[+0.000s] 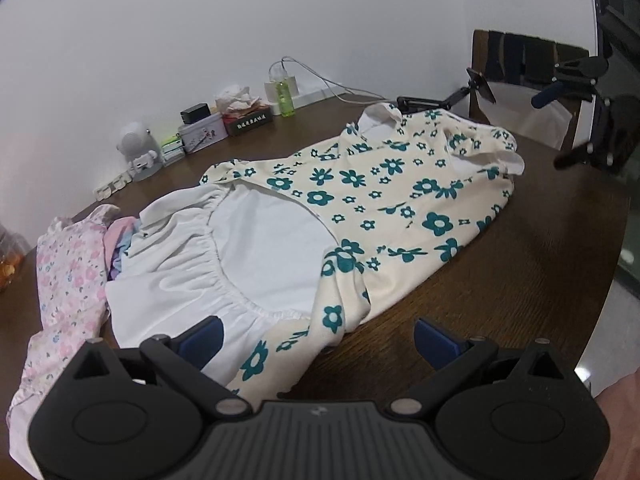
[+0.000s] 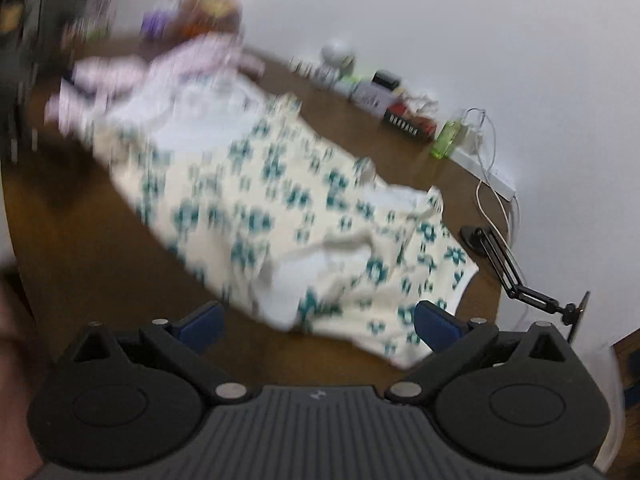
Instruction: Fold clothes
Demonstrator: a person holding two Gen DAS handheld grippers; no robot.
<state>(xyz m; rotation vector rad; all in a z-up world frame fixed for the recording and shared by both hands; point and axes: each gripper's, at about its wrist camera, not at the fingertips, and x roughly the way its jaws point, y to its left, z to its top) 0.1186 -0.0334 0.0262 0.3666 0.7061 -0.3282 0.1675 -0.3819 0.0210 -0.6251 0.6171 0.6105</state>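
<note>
A cream dress with teal flowers [image 1: 400,208] lies spread on the brown table [image 1: 500,280], its white lining [image 1: 264,256] showing at the gathered hem. My left gripper [image 1: 320,342] hovers open at that hem, cloth lying loose under and between its blue pads [image 1: 204,340]. In the blurred right wrist view the same dress [image 2: 280,208] stretches away. My right gripper [image 2: 320,328] stands wide open over its near end, the pads gripping nothing.
A pink floral garment [image 1: 68,276] lies bunched at the table's left. Along the wall stand a white figurine [image 1: 138,150], a tin [image 1: 200,134], a tissue box [image 1: 246,114] and a green bottle [image 1: 285,98]. A black phone holder arm [image 1: 440,100] and a chair [image 1: 528,80] sit at the far end.
</note>
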